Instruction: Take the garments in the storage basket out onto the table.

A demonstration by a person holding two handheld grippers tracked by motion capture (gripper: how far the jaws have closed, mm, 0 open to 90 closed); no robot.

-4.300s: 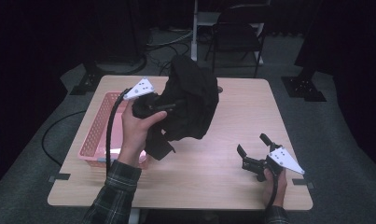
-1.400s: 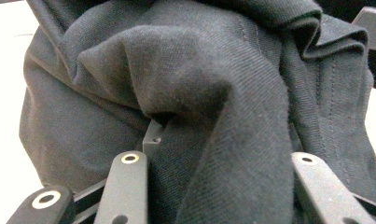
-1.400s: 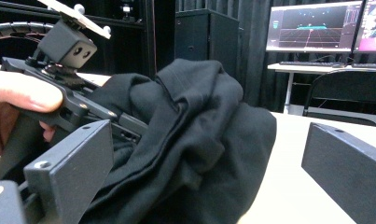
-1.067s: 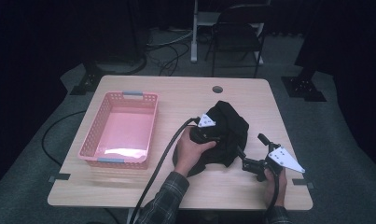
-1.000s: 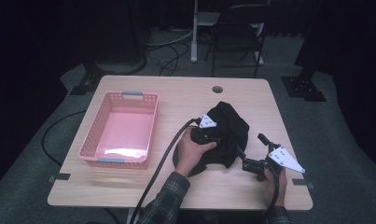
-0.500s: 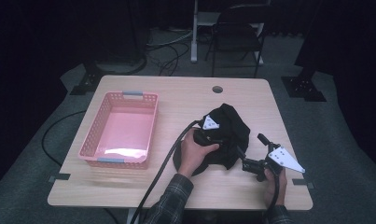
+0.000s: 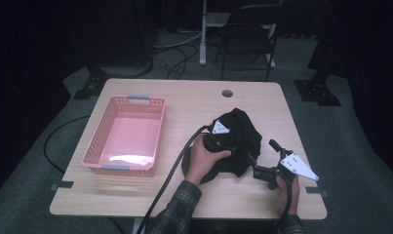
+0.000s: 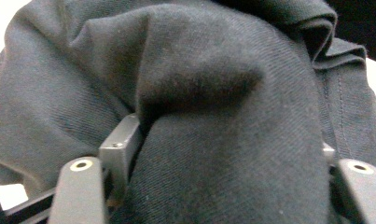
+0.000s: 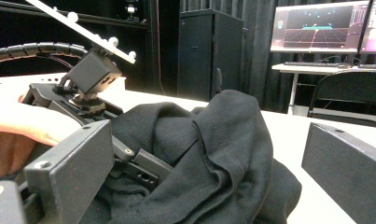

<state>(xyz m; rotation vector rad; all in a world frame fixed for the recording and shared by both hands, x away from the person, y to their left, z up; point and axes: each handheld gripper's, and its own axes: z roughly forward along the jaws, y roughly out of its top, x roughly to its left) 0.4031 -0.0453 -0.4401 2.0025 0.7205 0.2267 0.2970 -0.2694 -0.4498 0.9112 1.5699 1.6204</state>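
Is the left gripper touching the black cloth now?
Touching. In the left gripper view the black cloth bulges between the left gripper and lies against its jaws, which have just been opening.

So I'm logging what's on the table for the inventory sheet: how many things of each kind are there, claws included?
Black garment: 1
Pink basket: 1
Hand-held claws: 2, the left claw on the garment, the right claw beside it
Total: 4
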